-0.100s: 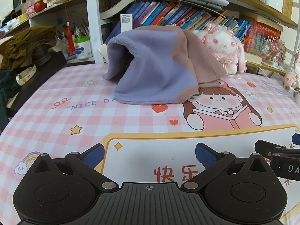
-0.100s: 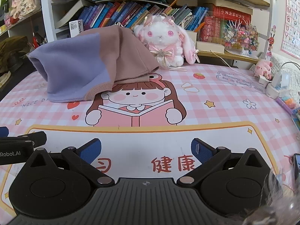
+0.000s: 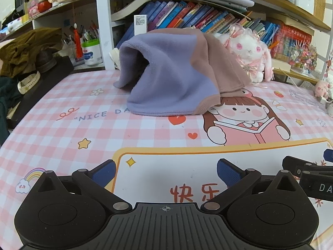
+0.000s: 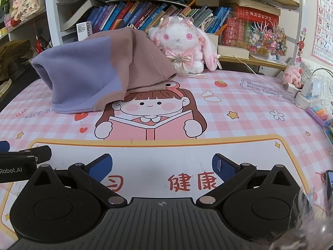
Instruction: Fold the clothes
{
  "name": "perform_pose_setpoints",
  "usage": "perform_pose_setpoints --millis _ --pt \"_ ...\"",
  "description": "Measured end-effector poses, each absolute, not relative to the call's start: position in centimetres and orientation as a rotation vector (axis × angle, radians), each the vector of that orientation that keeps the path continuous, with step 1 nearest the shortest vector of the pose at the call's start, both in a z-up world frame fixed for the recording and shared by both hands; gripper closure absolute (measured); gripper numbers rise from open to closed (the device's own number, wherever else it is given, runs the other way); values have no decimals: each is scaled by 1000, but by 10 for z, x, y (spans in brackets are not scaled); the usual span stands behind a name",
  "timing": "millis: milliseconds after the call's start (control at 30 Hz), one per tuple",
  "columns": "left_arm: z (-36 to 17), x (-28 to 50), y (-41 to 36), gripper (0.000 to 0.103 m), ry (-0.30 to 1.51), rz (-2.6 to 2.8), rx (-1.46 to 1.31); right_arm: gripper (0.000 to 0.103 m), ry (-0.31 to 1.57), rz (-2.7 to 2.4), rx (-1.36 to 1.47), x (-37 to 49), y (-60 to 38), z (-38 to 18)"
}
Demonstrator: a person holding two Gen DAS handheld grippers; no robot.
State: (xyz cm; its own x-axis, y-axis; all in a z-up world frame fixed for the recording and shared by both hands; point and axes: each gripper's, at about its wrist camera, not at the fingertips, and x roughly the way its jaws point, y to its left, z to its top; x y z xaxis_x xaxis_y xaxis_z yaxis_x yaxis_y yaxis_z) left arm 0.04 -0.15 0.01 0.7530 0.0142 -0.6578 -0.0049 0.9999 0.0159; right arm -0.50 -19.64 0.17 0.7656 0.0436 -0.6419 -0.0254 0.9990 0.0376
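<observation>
A lilac and dusty-pink garment lies heaped at the far side of the pink checked desk mat, leaning against the bookshelf. My left gripper hovers over the mat's near white panel, open, with nothing between its blue pads. My right gripper is beside it, likewise open and empty. Each gripper shows at the edge of the other's view: the right one, the left one. Both are well short of the garment.
A white plush rabbit sits right of the garment before a bookshelf. Dark clothes and a watch lie at the left. A pen cup stands behind. A charger and small items crowd the right edge.
</observation>
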Motion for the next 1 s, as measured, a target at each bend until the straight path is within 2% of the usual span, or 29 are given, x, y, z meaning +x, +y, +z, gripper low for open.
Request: perform_pose_setpoints --millis 1000 --pt "-1 1 3 0 734 0 -9 0 723 26 33 0 -196 -2"
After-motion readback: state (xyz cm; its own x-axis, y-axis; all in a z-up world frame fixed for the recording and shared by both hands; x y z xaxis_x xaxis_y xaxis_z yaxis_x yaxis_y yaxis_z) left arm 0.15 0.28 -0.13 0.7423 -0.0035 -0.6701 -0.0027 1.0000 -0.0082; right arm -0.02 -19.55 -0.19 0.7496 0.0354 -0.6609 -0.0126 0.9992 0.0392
